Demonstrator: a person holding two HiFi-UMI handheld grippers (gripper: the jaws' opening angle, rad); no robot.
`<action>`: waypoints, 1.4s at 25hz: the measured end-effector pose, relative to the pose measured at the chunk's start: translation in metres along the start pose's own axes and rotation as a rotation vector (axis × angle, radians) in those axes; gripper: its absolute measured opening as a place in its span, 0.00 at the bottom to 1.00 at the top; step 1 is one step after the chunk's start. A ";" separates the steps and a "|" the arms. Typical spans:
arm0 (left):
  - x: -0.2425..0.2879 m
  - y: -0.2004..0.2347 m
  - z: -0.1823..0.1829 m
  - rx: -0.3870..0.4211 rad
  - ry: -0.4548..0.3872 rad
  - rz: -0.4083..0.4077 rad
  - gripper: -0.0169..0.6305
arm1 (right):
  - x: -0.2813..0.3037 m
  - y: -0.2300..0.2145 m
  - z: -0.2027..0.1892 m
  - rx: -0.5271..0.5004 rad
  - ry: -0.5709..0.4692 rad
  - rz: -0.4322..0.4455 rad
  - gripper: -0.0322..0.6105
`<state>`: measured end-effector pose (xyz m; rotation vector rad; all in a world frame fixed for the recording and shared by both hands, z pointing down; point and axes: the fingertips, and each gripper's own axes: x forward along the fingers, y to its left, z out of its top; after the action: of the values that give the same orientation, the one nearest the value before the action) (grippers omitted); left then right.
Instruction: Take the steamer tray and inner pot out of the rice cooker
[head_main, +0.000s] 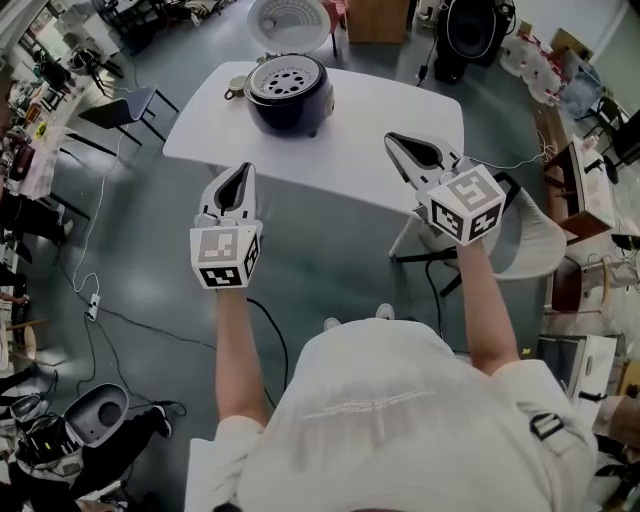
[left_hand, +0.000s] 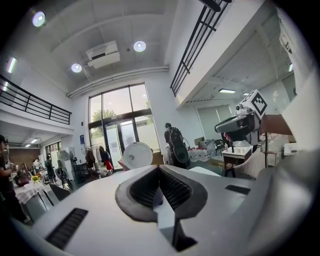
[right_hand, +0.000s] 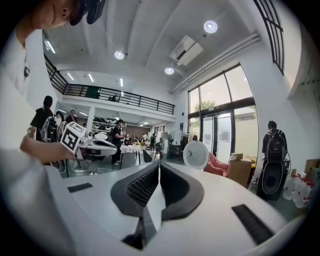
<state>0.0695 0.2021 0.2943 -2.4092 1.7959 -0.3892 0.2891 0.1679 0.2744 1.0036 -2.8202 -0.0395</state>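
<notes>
Both tongs are empty and fully closed. Left tongs (head_main: 240, 180) and right tongs (head_main: 405, 147) each show pads pressed together in their own views, with nothing between. Both hang roughly level near the front edge of the white rectangular bench (head_main: 370, 160), well apart from the target.

The dark blue round rice cooker (head_main: 290, 105) stands toward the bench's far left, with its white round lid (head_main: 288, 22) swung open behind it. The pale perforated steamer tray (head_main: 287, 78) sits in the cooker mouth. The inner pot is presumably under the tray; I can't see it from here. There's a small object (head_main: 235, 90) just beside the cooker, possibly a cup, too small to tell.

I judge the task not yet started. Risks:
- Reaching in with the tongs closed would shove the tray or cooker instead of gripping. Open first.
- Pinching the tray rim on one side only could tilt, jam or drop it.
- The pot may lift with the tray if they stick.
- The cooker looks unanchored, so a sideways pull could slide it toward the bench edge.
- Overshooting would hit the open lid.
</notes>
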 end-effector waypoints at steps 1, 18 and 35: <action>-0.002 0.004 -0.001 -0.001 -0.002 0.003 0.05 | 0.003 0.002 0.001 0.001 -0.001 0.001 0.10; -0.025 0.049 -0.029 -0.024 -0.009 -0.031 0.34 | 0.041 0.049 -0.001 0.009 0.029 -0.009 0.42; -0.006 0.096 -0.056 -0.029 0.065 0.037 0.33 | 0.099 0.035 -0.005 -0.019 0.064 0.021 0.46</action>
<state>-0.0364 0.1829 0.3245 -2.4057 1.8825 -0.4461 0.1924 0.1324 0.2946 0.9544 -2.7671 -0.0312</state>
